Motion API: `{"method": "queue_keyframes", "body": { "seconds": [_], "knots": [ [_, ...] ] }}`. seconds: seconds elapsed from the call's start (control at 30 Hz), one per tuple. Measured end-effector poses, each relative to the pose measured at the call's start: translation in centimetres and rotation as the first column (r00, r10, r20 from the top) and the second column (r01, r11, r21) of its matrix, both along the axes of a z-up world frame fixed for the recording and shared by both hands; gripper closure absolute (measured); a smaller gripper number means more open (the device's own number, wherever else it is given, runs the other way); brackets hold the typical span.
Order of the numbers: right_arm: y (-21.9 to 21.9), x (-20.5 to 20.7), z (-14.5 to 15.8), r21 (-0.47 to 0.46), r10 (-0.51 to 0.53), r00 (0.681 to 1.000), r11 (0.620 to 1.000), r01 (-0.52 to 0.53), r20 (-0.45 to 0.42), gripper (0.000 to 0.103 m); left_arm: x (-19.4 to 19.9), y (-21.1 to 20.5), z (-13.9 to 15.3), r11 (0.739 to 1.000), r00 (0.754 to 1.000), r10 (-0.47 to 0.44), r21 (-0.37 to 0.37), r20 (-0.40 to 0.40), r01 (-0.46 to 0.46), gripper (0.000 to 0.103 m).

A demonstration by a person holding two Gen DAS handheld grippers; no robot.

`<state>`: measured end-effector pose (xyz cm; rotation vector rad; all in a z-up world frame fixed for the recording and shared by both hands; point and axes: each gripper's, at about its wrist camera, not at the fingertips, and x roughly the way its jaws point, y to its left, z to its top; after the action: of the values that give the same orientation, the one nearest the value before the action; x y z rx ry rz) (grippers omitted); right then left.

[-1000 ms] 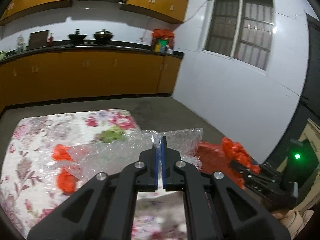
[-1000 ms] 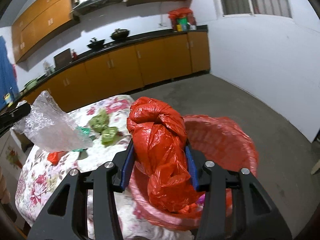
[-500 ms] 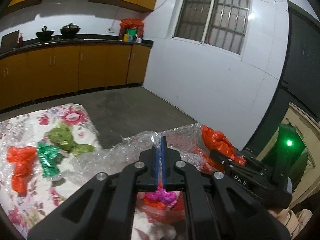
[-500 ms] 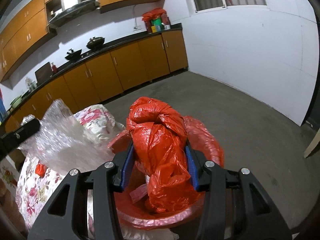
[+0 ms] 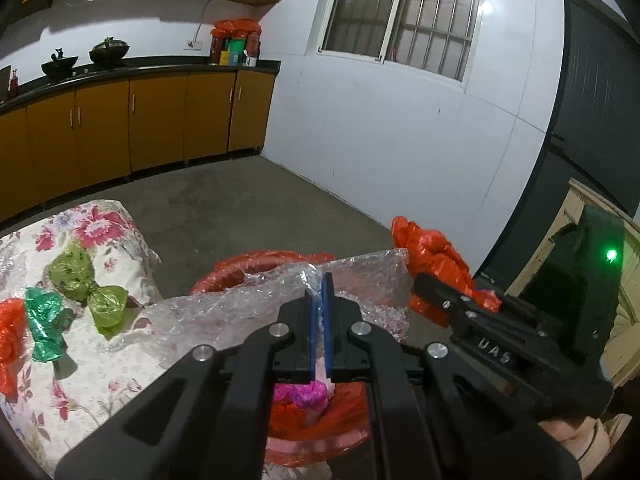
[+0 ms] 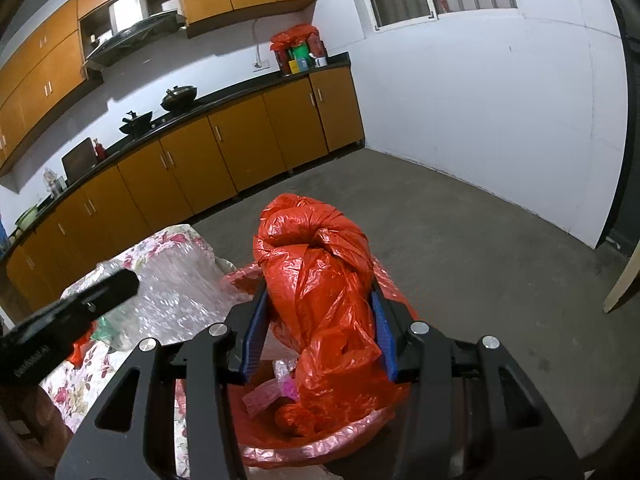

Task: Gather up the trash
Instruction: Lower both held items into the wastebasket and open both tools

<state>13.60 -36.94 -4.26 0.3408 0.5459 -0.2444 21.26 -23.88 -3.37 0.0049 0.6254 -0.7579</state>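
Left tool (image 5: 319,288) clamped thin on crinkled clear bubble-wrap sheet (image 5: 240,308) above red-lined round bin (image 6: 320,440), right tool (image 6: 316,316) gripping bunched red plastic bag (image 6: 320,280); best released only once centred over bin, clear of floral-clothed bench (image 5: 60,380).

Counts: grippers x2 (image 5: 320,292) (image 6: 318,332). Bubble wrap x1 (image 5: 240,312). Red bin x1 (image 6: 360,432). Red bags x2 (image 6: 320,280) (image 5: 10,332). Green wads x2 (image 5: 46,328) (image 5: 86,284). Pots x2 (image 5: 109,49) (image 5: 60,65). Bin contents approx 3 pcs, partly hidden.
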Motion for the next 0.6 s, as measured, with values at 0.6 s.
{"method": "queue_keyframes", "body": {
  "seconds": [0.6],
  "knots": [
    [-0.8,1.4,-0.5,0.032,0.036,0.999,0.999,-0.035,-0.008,0.056,1.5,0.0,-4.1,0.999,0.997,-0.003,0.047,-0.083,0.007,0.068]
  ]
}}
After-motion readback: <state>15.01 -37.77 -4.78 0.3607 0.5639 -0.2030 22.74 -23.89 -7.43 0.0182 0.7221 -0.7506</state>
